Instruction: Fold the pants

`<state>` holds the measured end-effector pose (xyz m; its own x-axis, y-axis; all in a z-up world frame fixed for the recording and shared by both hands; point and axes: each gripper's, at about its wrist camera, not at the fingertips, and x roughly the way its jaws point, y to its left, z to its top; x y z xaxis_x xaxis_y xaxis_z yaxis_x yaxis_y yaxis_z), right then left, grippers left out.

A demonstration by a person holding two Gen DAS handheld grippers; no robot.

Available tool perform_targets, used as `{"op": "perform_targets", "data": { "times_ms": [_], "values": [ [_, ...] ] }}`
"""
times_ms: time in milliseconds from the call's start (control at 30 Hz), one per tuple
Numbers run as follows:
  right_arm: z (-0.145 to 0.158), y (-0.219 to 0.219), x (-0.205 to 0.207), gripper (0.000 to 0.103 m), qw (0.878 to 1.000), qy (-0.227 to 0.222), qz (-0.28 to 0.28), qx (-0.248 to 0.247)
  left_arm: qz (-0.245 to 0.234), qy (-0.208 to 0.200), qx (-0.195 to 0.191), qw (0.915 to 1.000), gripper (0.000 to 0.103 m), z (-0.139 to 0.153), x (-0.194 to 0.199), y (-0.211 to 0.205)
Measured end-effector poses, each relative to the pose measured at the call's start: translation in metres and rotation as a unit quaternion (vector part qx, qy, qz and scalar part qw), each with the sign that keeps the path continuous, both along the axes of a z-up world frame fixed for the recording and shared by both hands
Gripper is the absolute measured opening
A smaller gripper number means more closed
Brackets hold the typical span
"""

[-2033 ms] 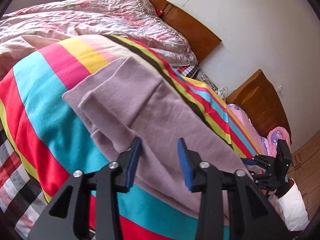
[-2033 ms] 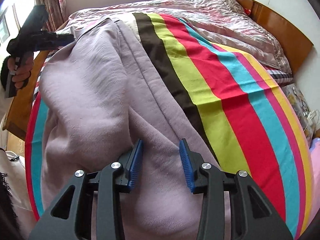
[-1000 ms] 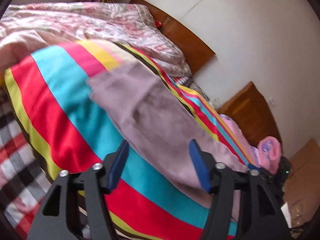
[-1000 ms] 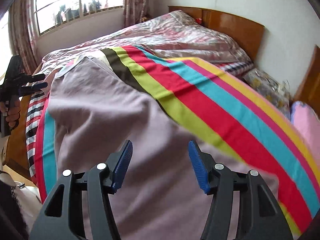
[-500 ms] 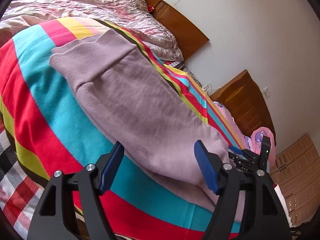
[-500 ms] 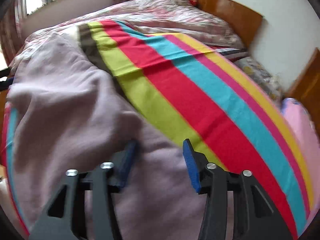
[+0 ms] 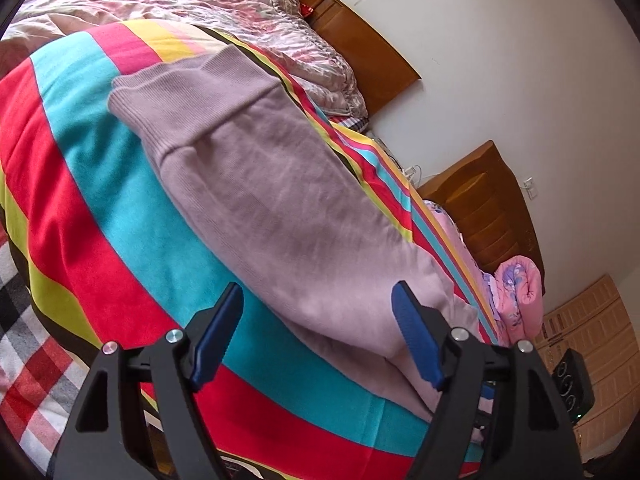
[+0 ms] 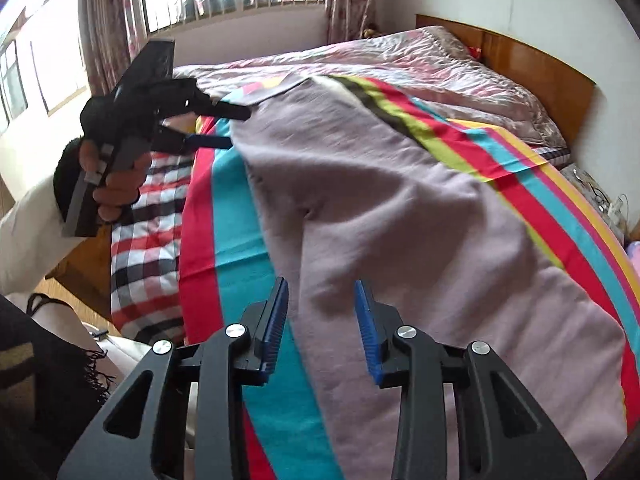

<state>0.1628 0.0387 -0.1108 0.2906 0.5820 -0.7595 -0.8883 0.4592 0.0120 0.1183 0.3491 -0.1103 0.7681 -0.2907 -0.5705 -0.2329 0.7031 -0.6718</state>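
Mauve knit pants (image 7: pixel 280 200) lie lengthwise on a striped blanket (image 7: pixel 100 184), legs laid one on the other, ribbed waistband (image 7: pixel 188 96) at the far end. My left gripper (image 7: pixel 316 332) is wide open and empty, just above the near side of the pants. It also shows in the right wrist view (image 8: pixel 224 128), held in a hand by the waistband end. My right gripper (image 8: pixel 322 320) is open and empty, its blue pads on either side of the near edge of the pants (image 8: pixel 400 220). Whether they touch the cloth I cannot tell.
The striped blanket (image 8: pixel 224 240) covers a bed with a pink quilt (image 7: pixel 200 8) and wooden headboard (image 8: pixel 532 64). A checked sheet (image 8: pixel 148 240) hangs at the bed's side. A wooden nightstand (image 7: pixel 488 216) and rolled pink bedding (image 7: pixel 520 296) stand beyond the pants' leg end.
Both grippers let go of the pants and opened. The pants settled flat and stretched out. The left gripper swung back toward the waistband end; the right pulled back to the near edge.
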Motion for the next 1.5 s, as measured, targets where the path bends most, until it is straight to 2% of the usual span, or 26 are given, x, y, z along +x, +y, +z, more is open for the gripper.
{"op": "perform_targets", "data": {
  "times_ms": [100, 200, 367, 400, 467, 500, 667, 767, 833, 867, 933, 1000, 1033, 1100, 1133, 1200, 1267, 1333, 1400, 1433, 1500],
  "values": [
    [-0.010, 0.013, -0.005, 0.023, 1.000, -0.004, 0.013, -0.027, -0.002, 0.000, -0.002, 1.0000, 0.076, -0.001, -0.006, -0.003],
    [-0.022, 0.021, 0.000, 0.023, 0.998, -0.014, 0.008, -0.062, -0.003, 0.000, -0.014, 0.9999, 0.076, -0.003, -0.013, 0.000],
    [-0.029, 0.022, 0.001, 0.023, 0.998, -0.004, 0.010, -0.068, -0.018, -0.011, -0.052, 0.9984, 0.076, -0.004, -0.013, -0.003],
    [-0.030, 0.022, 0.000, 0.019, 0.997, -0.008, 0.012, -0.070, -0.018, -0.014, -0.060, 0.9979, 0.076, -0.005, -0.012, -0.002],
    [-0.029, 0.022, -0.001, 0.014, 0.997, -0.013, 0.012, -0.070, -0.004, -0.014, -0.075, 0.9971, 0.075, -0.007, -0.009, 0.003],
    [-0.029, 0.022, -0.001, 0.013, 0.998, -0.013, 0.010, -0.068, 0.008, -0.013, -0.080, 0.9966, 0.072, -0.009, -0.007, 0.008],
    [-0.029, 0.020, 0.001, 0.013, 0.998, -0.009, 0.007, -0.065, 0.099, -0.010, -0.097, 0.9903, 0.064, -0.017, -0.012, 0.047],
    [-0.029, 0.019, 0.003, 0.013, 0.998, -0.006, 0.008, -0.062, 0.133, -0.011, -0.079, 0.9880, 0.052, -0.018, -0.010, 0.067],
    [-0.029, 0.019, 0.004, 0.013, 0.998, -0.005, 0.007, -0.061, 0.150, -0.012, -0.064, 0.9865, 0.032, -0.017, -0.006, 0.076],
    [-0.029, 0.019, 0.003, 0.013, 0.998, -0.005, 0.006, -0.060, 0.159, -0.013, -0.056, 0.9857, 0.028, -0.017, -0.003, 0.081],
    [-0.029, 0.019, 0.003, 0.013, 0.998, -0.005, 0.005, -0.059, 0.163, -0.004, -0.042, 0.9858, 0.010, -0.019, 0.005, 0.086],
    [-0.029, 0.019, 0.003, 0.012, 0.998, -0.005, 0.003, -0.057, 0.163, -0.008, -0.029, 0.9861, 0.008, -0.013, 0.006, 0.087],
    [-0.029, 0.019, 0.003, 0.011, 0.998, -0.005, 0.002, -0.055, 0.161, -0.018, -0.005, 0.9868, 0.008, -0.001, 0.008, 0.082],
    [-0.025, 0.017, 0.003, 0.004, 0.999, -0.003, 0.000, -0.044, 0.136, -0.045, 0.058, 0.9880, 0.008, 0.033, 0.018, 0.067],
    [-0.021, 0.015, 0.005, 0.004, 0.999, 0.001, -0.001, -0.034, 0.118, -0.060, 0.085, 0.9875, 0.008, 0.053, 0.027, 0.062],
    [-0.012, 0.012, 0.007, 0.004, 1.000, 0.002, -0.004, -0.019, 0.091, -0.092, 0.116, 0.9848, 0.008, 0.087, 0.044, 0.052],
    [0.001, 0.009, 0.007, 0.004, 1.000, -0.001, -0.009, -0.001, 0.063, -0.147, 0.135, 0.9779, 0.008, 0.130, 0.057, 0.045],
    [0.016, 0.005, 0.002, 0.004, 1.000, 0.000, -0.005, 0.020, 0.049, -0.189, 0.178, 0.9645, 0.008, 0.165, 0.058, 0.034],
    [0.021, 0.002, -0.002, 0.004, 1.000, 0.002, -0.005, 0.026, 0.059, -0.181, 0.199, 0.9612, 0.008, 0.167, 0.056, 0.037],
    [0.017, 0.003, -0.002, 0.004, 1.000, 0.009, -0.002, 0.022, 0.067, -0.161, 0.198, 0.9647, 0.008, 0.157, 0.059, 0.044],
    [0.000, 0.009, -0.003, 0.004, 1.000, 0.018, 0.006, -0.001, 0.094, -0.086, 0.168, 0.9775, 0.008, 0.107, 0.065, 0.069]
  ]
}}
